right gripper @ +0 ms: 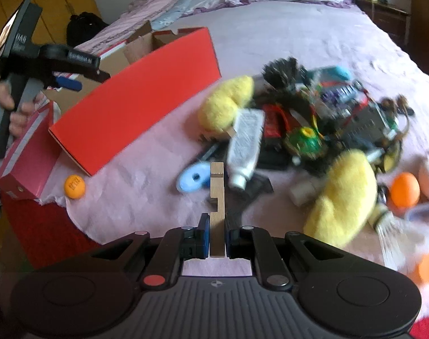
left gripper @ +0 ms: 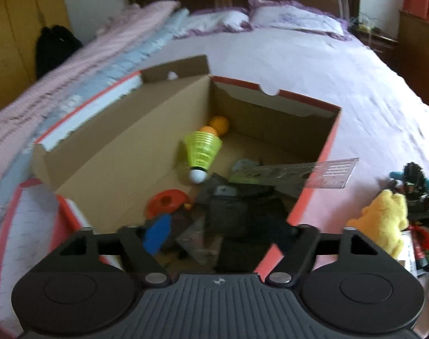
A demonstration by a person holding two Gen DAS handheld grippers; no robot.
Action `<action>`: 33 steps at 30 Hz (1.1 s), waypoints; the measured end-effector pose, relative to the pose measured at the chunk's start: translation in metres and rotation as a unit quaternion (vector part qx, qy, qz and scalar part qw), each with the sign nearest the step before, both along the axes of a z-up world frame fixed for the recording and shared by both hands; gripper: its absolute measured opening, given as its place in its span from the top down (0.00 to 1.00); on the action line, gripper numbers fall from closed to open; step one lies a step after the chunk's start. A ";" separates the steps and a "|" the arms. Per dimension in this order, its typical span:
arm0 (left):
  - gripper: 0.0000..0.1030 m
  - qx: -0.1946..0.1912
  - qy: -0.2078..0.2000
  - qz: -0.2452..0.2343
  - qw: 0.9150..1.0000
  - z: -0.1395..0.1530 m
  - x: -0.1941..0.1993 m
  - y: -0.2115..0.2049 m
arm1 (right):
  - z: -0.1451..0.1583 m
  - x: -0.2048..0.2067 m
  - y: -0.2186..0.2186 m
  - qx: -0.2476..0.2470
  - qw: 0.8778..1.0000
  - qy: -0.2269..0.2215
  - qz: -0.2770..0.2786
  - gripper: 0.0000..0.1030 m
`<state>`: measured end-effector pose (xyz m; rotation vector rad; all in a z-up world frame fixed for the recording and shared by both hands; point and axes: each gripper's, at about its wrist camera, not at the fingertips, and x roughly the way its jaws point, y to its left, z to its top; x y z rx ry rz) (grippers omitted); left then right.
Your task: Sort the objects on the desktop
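Item under handling: a notched wooden strip (right gripper: 216, 197), standing in the lower centre of the right wrist view, clamped at its lower end between the blue pads of the right claw (right gripper: 216, 236). Judgement: it looks light, rigid and dry, unlikely to slip or crush. The flat faces near the base are the sound hold. The notched upper length looks thinner and is best left free.

The right claw points forward over the bed (right gripper: 271, 42), level with the cluttered pile (right gripper: 313, 118) at centre right. The strip rises away from the claw, roughly upright in the frame.

The left claw (left gripper: 214, 234) stands wide apart and holds nothing. It hangs above the open shoebox (left gripper: 313, 175), angled down into it. The right wrist view shows it at upper left, gripped by the person's hand (right gripper: 14, 107).

The box holds a yellow-green shuttlecock (left gripper: 200, 152), a clear ruler (left gripper: 313, 172) resting across the right wall, and dark items. Risk: blur suggests motion, so contents may shift.
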<state>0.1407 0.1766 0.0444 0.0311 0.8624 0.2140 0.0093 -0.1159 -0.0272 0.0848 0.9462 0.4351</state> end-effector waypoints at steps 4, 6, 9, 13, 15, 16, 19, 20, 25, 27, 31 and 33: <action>0.14 -0.013 -0.014 -0.009 1.000 0.002 -0.014 0.004 | 0.026 0.025 0.025 -0.004 0.998 -0.042 0.036 0.89; 0.12 -0.025 -0.020 -0.020 0.999 0.005 -0.020 0.005 | 0.042 0.040 0.041 -0.007 0.996 -0.067 0.056 0.89; 0.09 -0.015 -0.028 -0.019 0.999 0.008 -0.028 0.006 | 0.069 0.071 0.068 -0.007 0.992 -0.103 0.079 0.89; 0.08 -0.021 -0.030 -0.010 0.999 0.010 -0.035 0.012 | 0.105 0.122 0.117 0.002 0.984 -0.134 0.114 0.89; 0.08 -0.022 -0.025 -0.005 0.999 0.008 -0.036 0.015 | 0.115 0.145 0.141 0.010 0.983 -0.138 0.124 0.88; 0.08 -0.021 -0.022 -0.002 1.000 0.007 -0.036 0.016 | 0.118 0.157 0.152 0.019 0.983 -0.137 0.123 0.85; 0.08 -0.020 -0.018 0.002 1.000 0.003 -0.040 0.016 | 0.123 0.180 0.171 0.039 0.985 -0.131 0.103 0.62; 0.08 -0.021 -0.018 0.002 1.000 0.002 -0.041 0.016 | 0.120 0.177 0.168 0.039 0.986 -0.129 0.101 0.62; 0.07 -0.037 -0.017 -0.001 0.999 -0.010 -0.051 0.012 | 0.099 0.151 0.144 0.028 0.988 -0.122 0.094 0.61; 0.07 -0.048 -0.018 -0.006 0.999 -0.014 -0.056 0.006 | 0.085 0.131 0.123 0.010 0.989 -0.119 0.085 0.61; 0.07 -0.040 -0.021 -0.029 0.999 -0.016 -0.067 -0.012 | 0.059 0.096 0.075 0.000 0.994 -0.092 0.057 0.60; 0.07 -0.032 -0.026 -0.046 0.998 -0.012 -0.074 -0.023 | 0.049 0.082 0.052 0.000 0.996 -0.076 0.039 0.59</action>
